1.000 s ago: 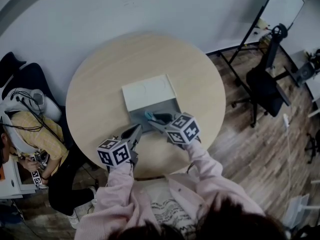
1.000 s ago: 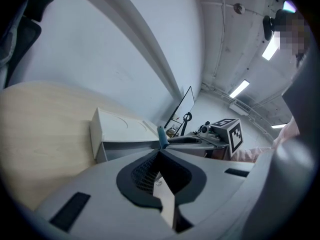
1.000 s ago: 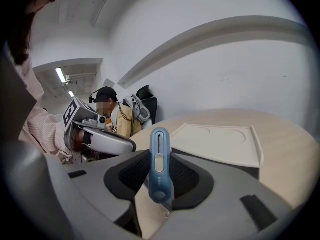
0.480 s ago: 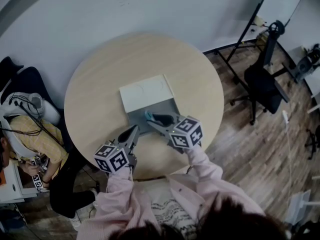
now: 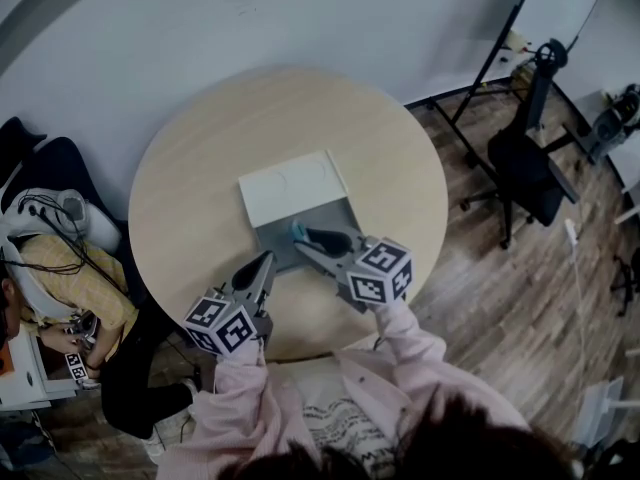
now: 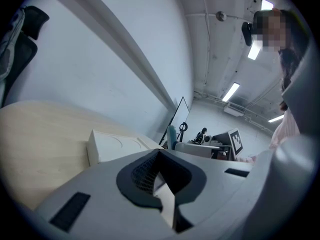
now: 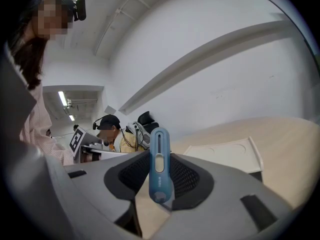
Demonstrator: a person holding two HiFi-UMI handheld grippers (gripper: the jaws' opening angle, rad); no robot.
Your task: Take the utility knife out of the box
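Note:
A blue utility knife (image 7: 159, 166) stands upright between the pads of my right gripper (image 7: 159, 186), which is shut on it. In the head view its teal end (image 5: 297, 232) shows at my right gripper (image 5: 303, 240), just over the near part of the grey box (image 5: 300, 218). The box's white lid (image 5: 290, 186) lies open behind it, and it also shows in both gripper views, lid (image 6: 112, 146) and lid (image 7: 225, 154). My left gripper (image 5: 264, 261) hangs beside the box's near left corner, shut and holding nothing, gripper (image 6: 160, 184).
The box sits mid-way on a round wooden table (image 5: 200, 158). A seated person in yellow (image 5: 45, 268) is at the left beside the table. A black office chair (image 5: 530, 158) and a whiteboard stand (image 5: 495, 63) stand at the right on the wooden floor.
Both grippers have risen and drawn slightly back toward me. The right one still carries the knife, now higher above the box. The box has not moved.

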